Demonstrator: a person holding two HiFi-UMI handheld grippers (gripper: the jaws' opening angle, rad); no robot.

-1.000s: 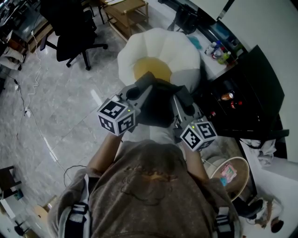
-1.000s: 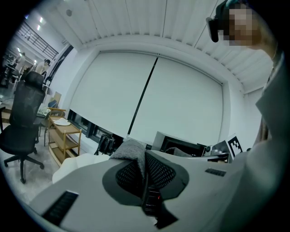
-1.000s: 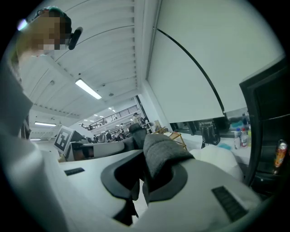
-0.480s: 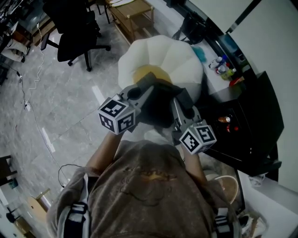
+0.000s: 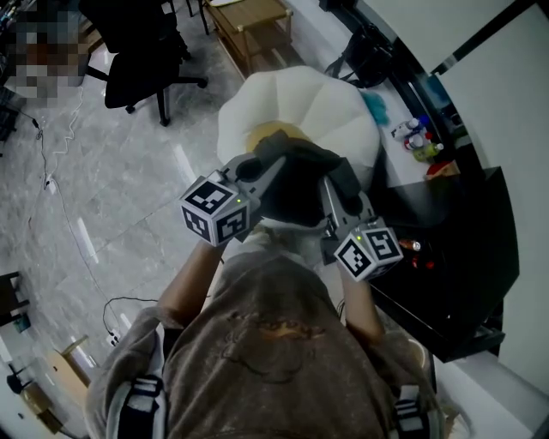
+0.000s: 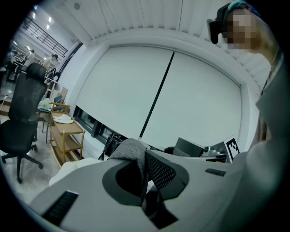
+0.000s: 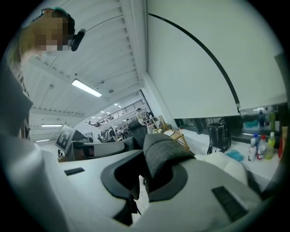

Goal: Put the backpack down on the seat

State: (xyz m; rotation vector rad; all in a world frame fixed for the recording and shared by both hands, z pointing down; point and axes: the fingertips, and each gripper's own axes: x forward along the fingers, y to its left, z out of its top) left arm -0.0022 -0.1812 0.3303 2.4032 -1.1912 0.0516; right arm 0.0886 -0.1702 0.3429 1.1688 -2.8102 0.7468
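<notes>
A dark backpack point(image 5: 296, 184) hangs between my two grippers, over the near side of a white flower-shaped seat point(image 5: 343, 111) with a yellow middle. My left gripper point(image 5: 257, 167) is shut on a grey padded strap point(image 6: 131, 152) of the backpack. My right gripper point(image 5: 339, 187) is shut on the other grey strap point(image 7: 163, 154). In each gripper view the strap folds over the closed jaws, as at the left gripper point(image 6: 144, 170) and the right gripper point(image 7: 144, 174). The backpack's underside is hidden, so I cannot tell whether it touches the seat.
A black office chair point(image 5: 129, 43) stands on the marble floor at the upper left, and a wooden shelf point(image 5: 249, 21) behind the seat. A black table point(image 5: 455, 240) lies at the right, with bottles point(image 5: 416, 137) on a white counter. Cables point(image 5: 51, 171) trail over the floor.
The backpack now covers more of the seat's yellow middle than a second ago. Both grippers keep their hold on the straps.
</notes>
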